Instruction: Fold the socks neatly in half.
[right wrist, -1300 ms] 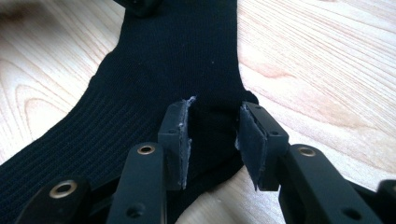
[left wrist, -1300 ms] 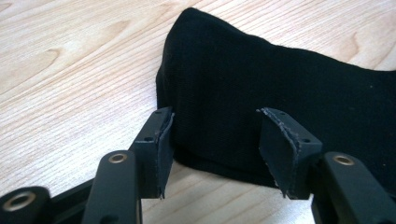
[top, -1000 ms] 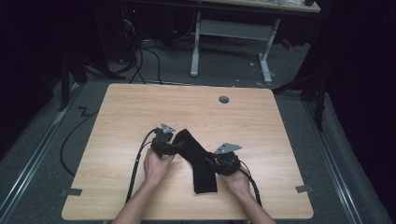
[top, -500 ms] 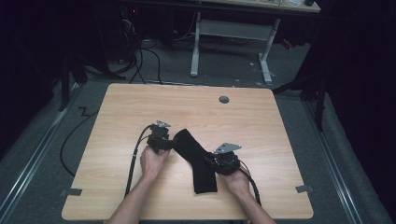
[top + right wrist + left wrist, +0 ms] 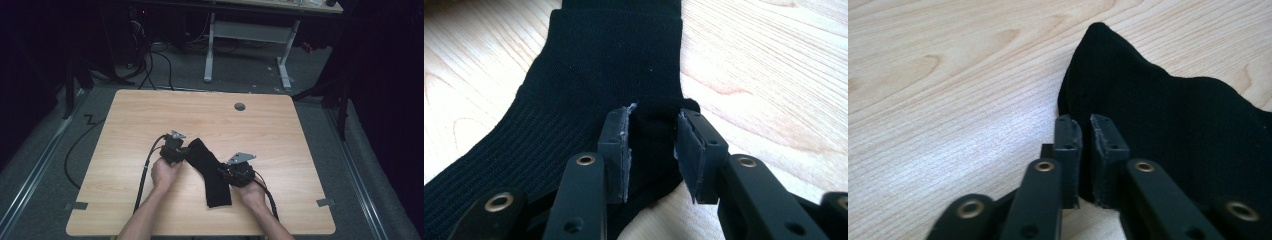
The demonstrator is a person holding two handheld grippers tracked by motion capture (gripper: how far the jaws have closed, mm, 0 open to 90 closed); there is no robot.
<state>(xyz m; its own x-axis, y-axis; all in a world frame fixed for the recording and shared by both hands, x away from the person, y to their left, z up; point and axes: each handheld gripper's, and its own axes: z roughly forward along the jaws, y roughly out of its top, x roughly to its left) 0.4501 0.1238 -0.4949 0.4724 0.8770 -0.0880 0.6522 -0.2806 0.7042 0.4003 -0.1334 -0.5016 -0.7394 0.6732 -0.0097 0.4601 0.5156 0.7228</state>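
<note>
Left tool [image 5: 1082, 131] has just closed on unlabelled black sock [image 5: 1168, 125].

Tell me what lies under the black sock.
The black sock lies flat on the wooden table, and bare wood shows all round it. Whatever is directly beneath the cloth is covered. The left gripper pinches its edge; the right gripper straddles a fold.

Black ribbed sock [image 5: 212, 172]; light wood-grain table [image 5: 300, 145]; black tongs [image 5: 1087, 145].
</note>
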